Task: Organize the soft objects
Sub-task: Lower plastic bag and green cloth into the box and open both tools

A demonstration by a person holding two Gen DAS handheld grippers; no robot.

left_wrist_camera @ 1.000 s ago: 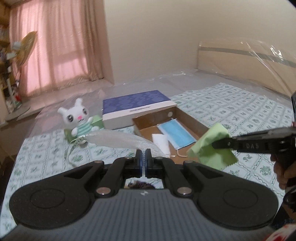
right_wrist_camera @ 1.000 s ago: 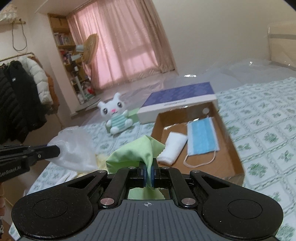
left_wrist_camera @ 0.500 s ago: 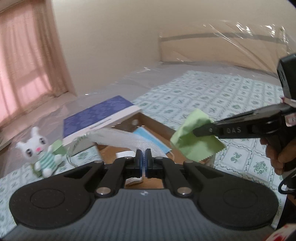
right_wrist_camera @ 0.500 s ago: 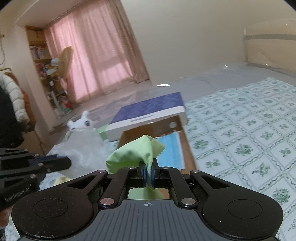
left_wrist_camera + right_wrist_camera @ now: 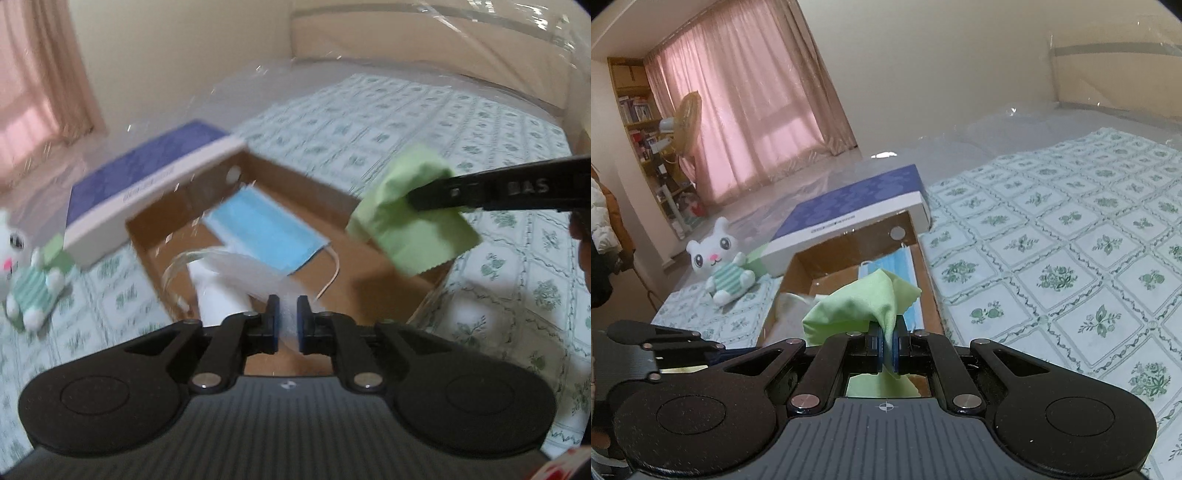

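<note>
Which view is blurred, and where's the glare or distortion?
Left wrist view: motion-smeared; the plush bunny, box lid and clear plastic bag are soft. Right wrist view: sharp, the green cloth is crisp; the backlit pink curtain is bright; fisheye bends the edges in both.

Two wrist cameras, both looking at the open cardboard box (image 5: 402,284) on the bed

The left wrist view sits just behind its own left gripper (image 5: 287,319) and looks steeply down into the box from its near side, very close — the box fills the middle of the picture. The right wrist view sits behind the right gripper (image 5: 886,349) and looks less steeply, from a bit farther back, so beyond the box (image 5: 929,295) it also takes in the pink curtain (image 5: 750,110) and the wall. Both views share the box, the blue lid (image 5: 147,166) behind it, the toy rabbit (image 5: 26,273) to its left and the blue mask (image 5: 266,236) inside — and each camera sees the other gripper beside the box.
</note>
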